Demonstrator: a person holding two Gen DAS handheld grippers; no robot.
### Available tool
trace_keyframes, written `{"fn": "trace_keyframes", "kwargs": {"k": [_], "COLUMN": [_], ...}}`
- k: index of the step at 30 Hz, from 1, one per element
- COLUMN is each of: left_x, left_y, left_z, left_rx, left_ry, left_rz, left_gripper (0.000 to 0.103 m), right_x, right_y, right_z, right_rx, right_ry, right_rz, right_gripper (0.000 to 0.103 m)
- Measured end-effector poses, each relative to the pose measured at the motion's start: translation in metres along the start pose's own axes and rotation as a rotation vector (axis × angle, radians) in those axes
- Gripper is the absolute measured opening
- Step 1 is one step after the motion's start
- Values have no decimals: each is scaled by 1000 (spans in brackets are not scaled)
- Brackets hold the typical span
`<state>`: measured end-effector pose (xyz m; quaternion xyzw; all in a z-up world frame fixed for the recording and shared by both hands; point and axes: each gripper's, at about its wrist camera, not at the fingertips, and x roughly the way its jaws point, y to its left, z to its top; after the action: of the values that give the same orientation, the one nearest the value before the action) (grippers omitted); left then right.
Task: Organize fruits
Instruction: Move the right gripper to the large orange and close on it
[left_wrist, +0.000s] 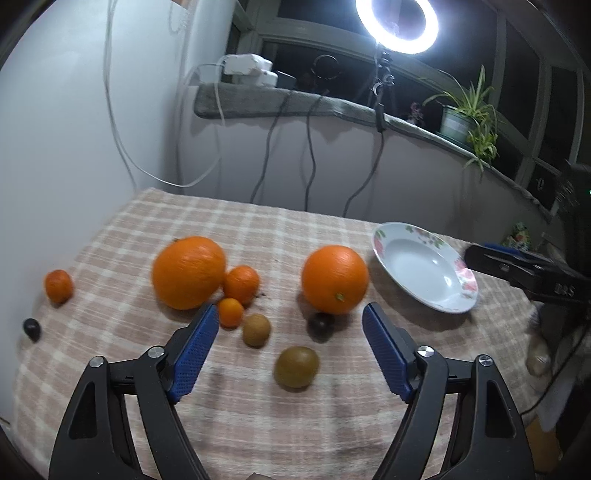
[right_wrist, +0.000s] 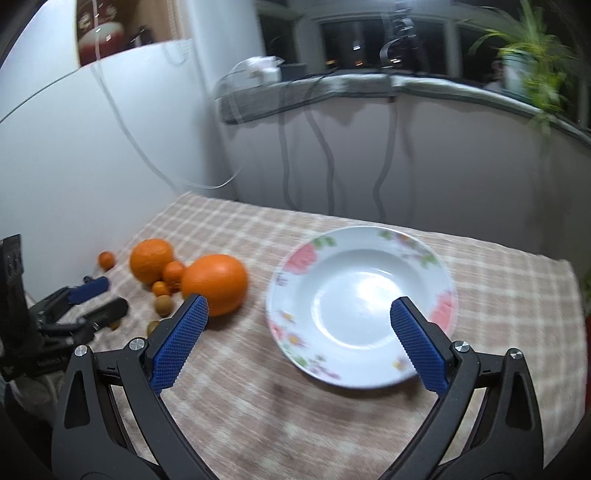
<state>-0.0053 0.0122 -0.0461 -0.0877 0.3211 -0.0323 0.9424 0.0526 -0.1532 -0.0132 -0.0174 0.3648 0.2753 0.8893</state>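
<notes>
Over a checked tablecloth (left_wrist: 258, 229), the left gripper (left_wrist: 288, 314), fingers apart and empty, should centre on what looks like a kiwi (left_wrist: 296, 366) before closing, the right gripper (right_wrist: 299, 306) spread above the floral plate (right_wrist: 291, 258).

Wide-open left tongs (left_wrist: 288, 317) hang empty over a checked cloth (left_wrist: 258, 424) on the surface, two brown kiwis (left_wrist: 296, 367) lying between the blue pads (left_wrist: 194, 350). Beyond sit two big oranges (left_wrist: 335, 278), smaller tangerines (left_wrist: 241, 283), and a flowered plate (left_wrist: 424, 266) far right.
</notes>
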Motion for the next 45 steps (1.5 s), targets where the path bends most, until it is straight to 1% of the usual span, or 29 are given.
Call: {"fn": "trace_keyframes", "kwargs": {"k": [3, 5, 7, 11, 14, 19, 21, 25, 27, 32, 39, 43, 45], "left_x": [5, 8, 12, 20, 26, 34, 36, 43, 46, 52, 63, 66, 67], "left_y": [-3, -6, -8, -12, -14, -19, -18, -15, -14, -12, -10, -11, -11], "left_z": [-1, -1, -1, 1, 2, 4, 5, 6, 6, 9, 10, 12, 12], "left_rx": [-3, 2, 4, 2, 4, 12, 4, -19, -21, -27, -38, -42, -49], "left_ry": [16, 27, 34, 45, 55, 67, 69, 81, 88, 96, 114, 116, 122], "left_rz": [-28, -42, -56, -87, -100, -119, -123, -133, -131, -125, -119, -134, -144], "left_gripper": [78, 74, 73, 68, 67, 61, 57, 57, 56, 56, 56, 56, 56], "right_x": [16, 28, 40, 57, 72, 96, 102, 113, 116, 125, 139, 146, 147], "right_y": [8, 14, 18, 26, 33, 41, 44, 50, 53, 60, 64, 65, 62], "right_z": [6, 9, 12, 22, 29, 38, 38, 38, 38, 39, 36, 33, 33], "right_rx": [-43, -53, -49, -71, -98, -135, -149, -182, -186, -219, -244, -257, -249], "right_ry": [47, 90, 130, 170, 209, 282, 300, 328, 340, 368, 408, 422, 429], "right_rz": [65, 136, 191, 248, 288, 312, 329, 333, 349, 350, 327, 297, 302], "right_gripper": [101, 99, 96, 96, 93, 88, 88, 87, 87, 87, 87, 81, 81]}}
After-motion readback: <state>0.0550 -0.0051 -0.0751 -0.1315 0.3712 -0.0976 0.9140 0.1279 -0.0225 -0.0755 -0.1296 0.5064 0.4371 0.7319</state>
